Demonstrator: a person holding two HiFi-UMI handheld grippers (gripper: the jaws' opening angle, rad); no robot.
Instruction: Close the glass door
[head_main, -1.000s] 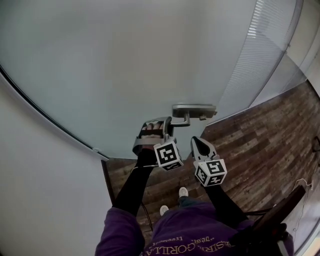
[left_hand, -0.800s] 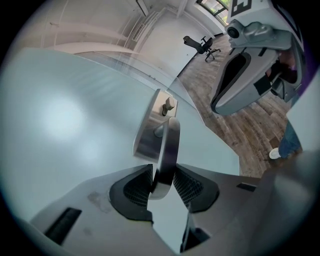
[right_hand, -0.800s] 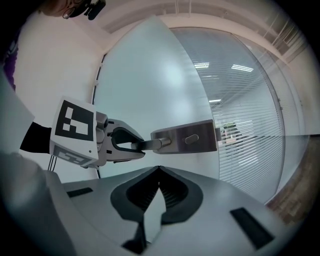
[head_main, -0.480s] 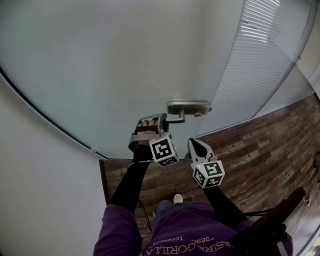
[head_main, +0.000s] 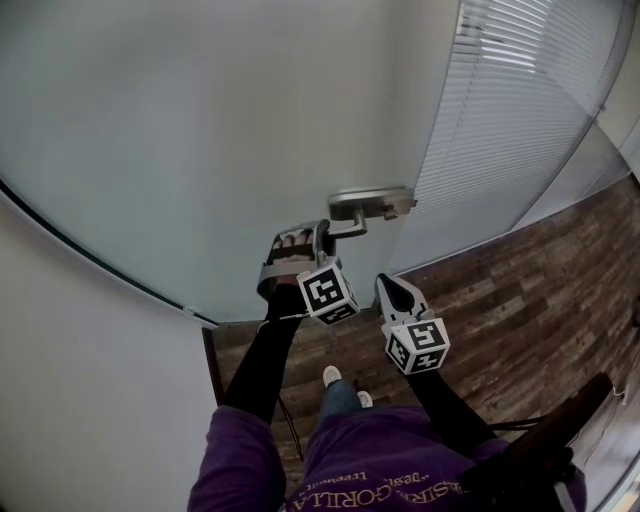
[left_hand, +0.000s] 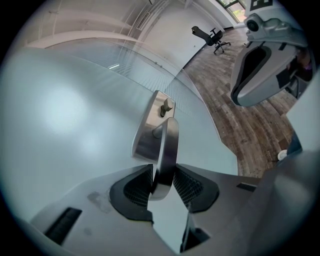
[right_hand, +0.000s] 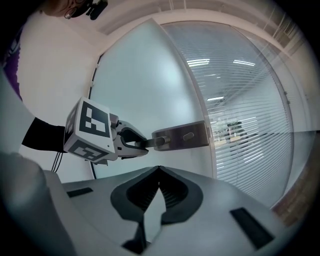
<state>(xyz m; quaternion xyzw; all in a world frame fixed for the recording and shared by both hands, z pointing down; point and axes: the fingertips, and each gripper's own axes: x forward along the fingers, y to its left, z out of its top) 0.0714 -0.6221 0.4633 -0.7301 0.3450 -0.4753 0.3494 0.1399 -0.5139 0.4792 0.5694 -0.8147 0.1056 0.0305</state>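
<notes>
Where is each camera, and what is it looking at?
Head view: on the person's head, looking down at the door, handle, left gripper, right gripper, sleeves and legs.
Left gripper view: on the left gripper, looking along its jaws, shut on the handle.
Right gripper view: on the right gripper, over its shut jaws, facing the door.
All three show the handle in the left gripper.

The head view looks steeply down from above the person's arms onto the glass door (head_main: 200, 130), its handle (head_main: 350, 218) and the wooden floor (head_main: 520, 290) at the right. The left gripper view sits close behind its own fingers (left_hand: 132, 192), right at the handle, and faces along the door toward the far room. The right gripper view, set a little farther back, faces the door and takes in the left gripper (right_hand: 140, 143). All three views share the handle.
</notes>
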